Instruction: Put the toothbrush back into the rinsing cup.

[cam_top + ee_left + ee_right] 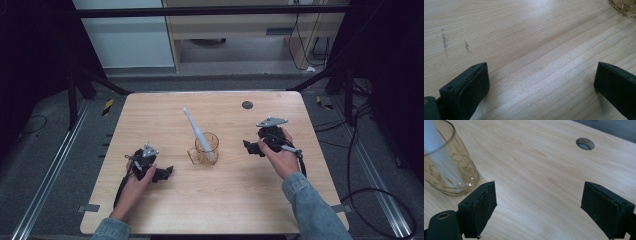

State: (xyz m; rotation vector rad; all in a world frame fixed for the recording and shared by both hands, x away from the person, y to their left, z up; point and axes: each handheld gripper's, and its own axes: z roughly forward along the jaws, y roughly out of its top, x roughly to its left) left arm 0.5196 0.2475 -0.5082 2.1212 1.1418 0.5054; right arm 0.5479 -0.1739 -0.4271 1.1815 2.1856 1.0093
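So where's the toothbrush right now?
In the high view the toothbrush stands tilted in the glass at mid-table, between the two tongs, leaning toward the far-left.

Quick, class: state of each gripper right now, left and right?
Left gripper: open, holding nothing, jaws wide over the bare table.
Right gripper: open, holding nothing, apart from the glass cup with the toothbrush in it.

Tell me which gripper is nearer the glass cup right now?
Right, slightly. The right gripper sits open just to the right of the glass cup, jaws pointing toward it. The left gripper lies open to the cup's lower left, a bit farther off.
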